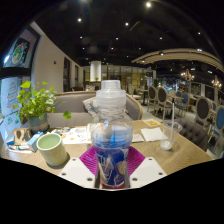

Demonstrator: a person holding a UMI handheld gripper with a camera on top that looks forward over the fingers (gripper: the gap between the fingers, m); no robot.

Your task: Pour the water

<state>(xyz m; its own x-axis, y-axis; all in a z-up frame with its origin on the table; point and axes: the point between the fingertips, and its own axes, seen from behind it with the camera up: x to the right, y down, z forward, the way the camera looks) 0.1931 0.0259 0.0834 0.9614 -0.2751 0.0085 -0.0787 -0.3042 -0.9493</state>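
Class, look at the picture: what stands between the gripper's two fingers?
In the gripper view, a clear plastic bottle with a blue label stands between the fingers of the gripper, held against their pink pads.

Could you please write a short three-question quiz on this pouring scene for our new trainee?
1. True or false: the water bottle is between the gripper fingers.
2. Which stands beside the bottle on the potted plant's side? A) green cup B) clear glass C) kettle
3. Fill in: the bottle's cap is ____ (on/off).

Key: 1 true; 2 A; 3 on.
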